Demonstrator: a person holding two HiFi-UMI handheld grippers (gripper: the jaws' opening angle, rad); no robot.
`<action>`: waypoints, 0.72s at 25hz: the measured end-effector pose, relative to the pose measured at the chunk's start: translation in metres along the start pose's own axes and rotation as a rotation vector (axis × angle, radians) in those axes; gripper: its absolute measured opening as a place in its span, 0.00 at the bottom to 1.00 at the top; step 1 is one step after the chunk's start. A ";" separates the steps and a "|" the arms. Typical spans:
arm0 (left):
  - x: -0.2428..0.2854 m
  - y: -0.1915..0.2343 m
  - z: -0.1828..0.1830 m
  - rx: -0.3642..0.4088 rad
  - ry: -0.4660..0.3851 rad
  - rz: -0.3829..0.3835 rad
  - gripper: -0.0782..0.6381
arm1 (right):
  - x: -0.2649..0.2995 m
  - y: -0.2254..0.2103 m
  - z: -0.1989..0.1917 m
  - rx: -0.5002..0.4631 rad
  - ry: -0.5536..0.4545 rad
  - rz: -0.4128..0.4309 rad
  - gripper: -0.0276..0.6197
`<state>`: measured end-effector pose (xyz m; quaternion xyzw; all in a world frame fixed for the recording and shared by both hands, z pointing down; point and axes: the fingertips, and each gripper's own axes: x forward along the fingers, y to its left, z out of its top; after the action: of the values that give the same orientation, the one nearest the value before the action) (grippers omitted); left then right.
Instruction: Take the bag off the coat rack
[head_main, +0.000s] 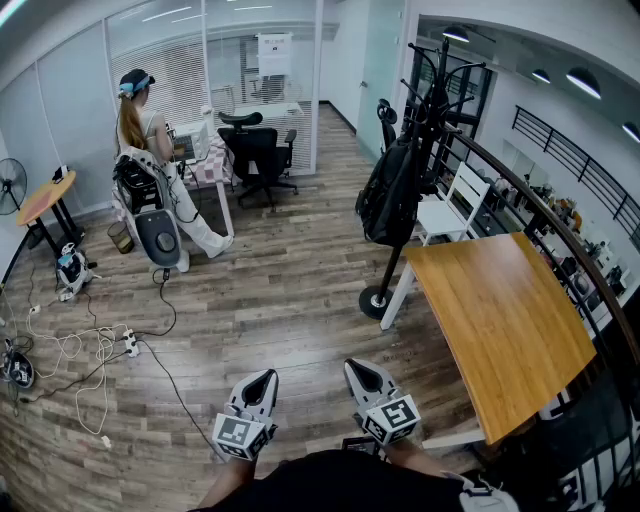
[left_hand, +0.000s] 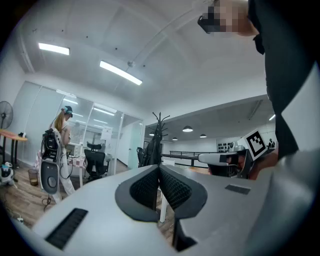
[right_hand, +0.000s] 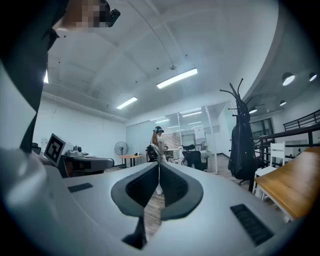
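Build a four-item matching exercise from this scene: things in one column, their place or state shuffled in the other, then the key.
Things
1. bag
2. wooden table
3. left gripper
4. fan

Place or state
A. jaws shut with nothing between them, low in the head view
B. at the far left edge of the head view
C. hanging on the coat rack
D. just right of the coat rack's base

Pairs: 1-C, 2-D, 3-A, 4-B
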<state>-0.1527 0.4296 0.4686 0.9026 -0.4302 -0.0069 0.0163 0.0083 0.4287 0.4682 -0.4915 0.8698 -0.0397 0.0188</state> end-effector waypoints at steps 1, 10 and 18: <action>0.003 -0.005 0.002 0.012 -0.005 -0.008 0.13 | -0.002 -0.003 -0.003 0.013 0.009 -0.001 0.09; 0.007 -0.020 0.004 -0.069 -0.032 -0.058 0.13 | -0.014 -0.014 -0.008 0.069 0.006 -0.004 0.09; 0.025 -0.031 0.010 -0.090 -0.047 -0.061 0.13 | -0.037 -0.045 -0.005 0.119 -0.038 -0.033 0.09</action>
<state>-0.1129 0.4299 0.4575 0.9132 -0.4021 -0.0480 0.0462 0.0653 0.4376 0.4765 -0.5045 0.8571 -0.0822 0.0636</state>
